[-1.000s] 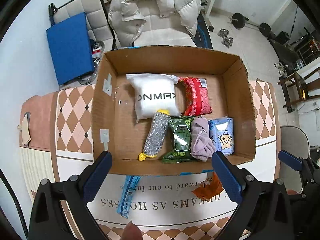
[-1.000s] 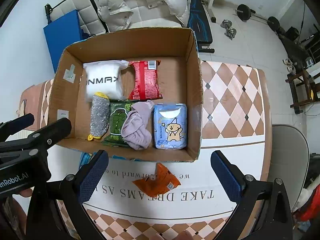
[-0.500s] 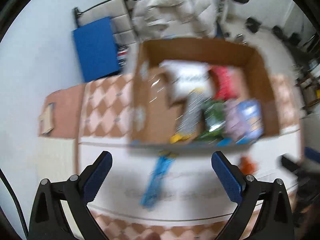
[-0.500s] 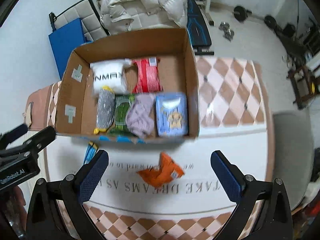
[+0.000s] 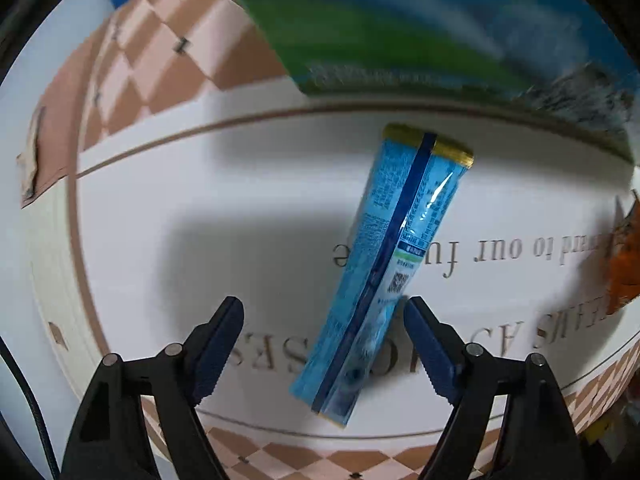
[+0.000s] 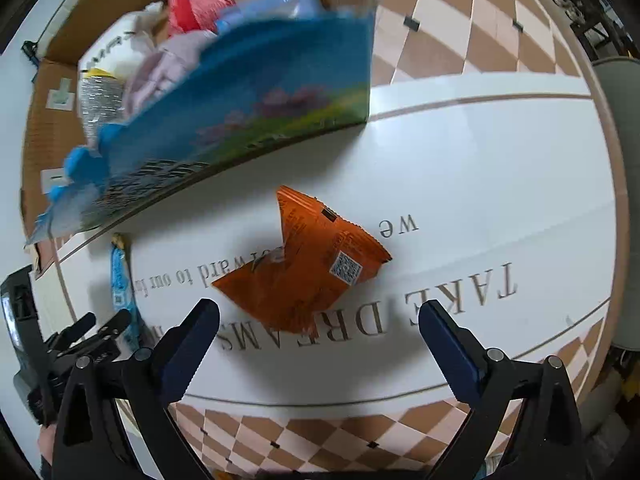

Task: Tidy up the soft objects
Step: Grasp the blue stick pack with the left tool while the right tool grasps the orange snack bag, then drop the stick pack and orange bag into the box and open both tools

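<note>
A: Blue sachet (image 5: 394, 268) — long and flat on the white printed table mat (image 5: 200, 216), its lower part lying between the jaws of the left gripper (image 5: 322, 330). The jaws stand wide apart, and the packet sits nearer the right-hand finger (image 5: 430, 350), slanting up and away towards the cardboard box (image 5: 440, 28).

B: And the right gripper (image 6: 318, 338)?

A: Also spread wide, holding nothing. The orange packet (image 6: 308, 262) lies crumpled on the mat just ahead of it, its near edge roughly level with the fingertips, a little left of centre between them.

B: What bounds each one?

A: The sachet's gold-edged far end stops just short of the box's printed wall. To its left the mat is bare white. The orange packet has open mat to its right and towards the checked border (image 6: 320, 436); the box wall stands behind it, apart from it.

B: Does one view add anything?

A: The right wrist view looks into the box: a red pack (image 6: 198, 4), a pale purple cloth (image 6: 160, 68), a silver scourer (image 6: 98, 100), a white bag (image 6: 116, 50). It also shows the sachet (image 6: 120, 280) at far left, with the left gripper (image 6: 96, 330) over its near end. The left wrist view catches only a sliver of orange (image 5: 624, 264) at its right edge, and blurs the box.
</note>
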A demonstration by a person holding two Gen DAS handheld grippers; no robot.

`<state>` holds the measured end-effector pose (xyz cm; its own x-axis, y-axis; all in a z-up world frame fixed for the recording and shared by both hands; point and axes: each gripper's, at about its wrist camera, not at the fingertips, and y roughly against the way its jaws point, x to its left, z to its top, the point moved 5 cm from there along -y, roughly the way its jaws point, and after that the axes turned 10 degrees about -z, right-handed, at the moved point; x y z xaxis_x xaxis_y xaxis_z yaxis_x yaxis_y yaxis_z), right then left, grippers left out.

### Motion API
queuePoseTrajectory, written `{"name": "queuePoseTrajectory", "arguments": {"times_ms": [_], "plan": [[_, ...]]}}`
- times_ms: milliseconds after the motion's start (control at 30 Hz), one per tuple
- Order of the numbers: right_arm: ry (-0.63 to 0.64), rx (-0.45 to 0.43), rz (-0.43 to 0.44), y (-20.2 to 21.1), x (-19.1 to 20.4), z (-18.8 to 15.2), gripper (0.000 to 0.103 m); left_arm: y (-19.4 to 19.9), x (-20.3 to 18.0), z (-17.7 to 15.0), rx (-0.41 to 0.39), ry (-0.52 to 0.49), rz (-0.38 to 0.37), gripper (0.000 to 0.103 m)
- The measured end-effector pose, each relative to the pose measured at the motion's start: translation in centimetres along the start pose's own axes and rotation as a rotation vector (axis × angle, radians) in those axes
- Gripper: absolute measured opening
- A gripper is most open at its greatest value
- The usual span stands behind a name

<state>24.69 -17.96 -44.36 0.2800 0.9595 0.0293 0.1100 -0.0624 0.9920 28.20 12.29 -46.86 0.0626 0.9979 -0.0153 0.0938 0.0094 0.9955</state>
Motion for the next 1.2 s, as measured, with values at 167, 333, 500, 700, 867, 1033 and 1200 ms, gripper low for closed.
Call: {"name": "queuePoseTrajectory", "arguments": {"times_ms": [167,333,500,700,867,1033,1200], "plan": [[-0.029,0.032,-0.007,-2.1,0.8,0.7,0.097,0.8,-1.1,0.0,-0.045,-0.002,-0.072,0.04],[-0.067,0.072,0.0,-3.8,1.5,0.9,0.073,1.0,-3.2,-1.2,-0.05,-0.042,-0.049,0.019],[-0.028,0.062,-0.051,-4.1,2.3,-0.6,0.042,1.9,-4.7,-2.9,-0.071,-0.014,-0.104,0.014],[0.061,0.023,-0.061,-3.0,2.4,-4.1,0.039,4.4,-6.1,-4.9,-0.12,0.025,-0.177,0.013],[0.123,-0.045,-0.034,0.2,2.3,-6.6,0.038,8.7,-7.5,-6.4,-0.145,0.036,-0.235,0.013],[0.165,-0.117,0.019,4.5,2.1,-7.5,0.037,13.9,-8.4,-7.2,-0.236,0.013,-0.27,0.013],[0.191,-0.185,0.092,9.7,3.4,-7.7,0.037,20.6,-8.1,-5.8,-0.362,-0.01,-0.316,0.013]]}}
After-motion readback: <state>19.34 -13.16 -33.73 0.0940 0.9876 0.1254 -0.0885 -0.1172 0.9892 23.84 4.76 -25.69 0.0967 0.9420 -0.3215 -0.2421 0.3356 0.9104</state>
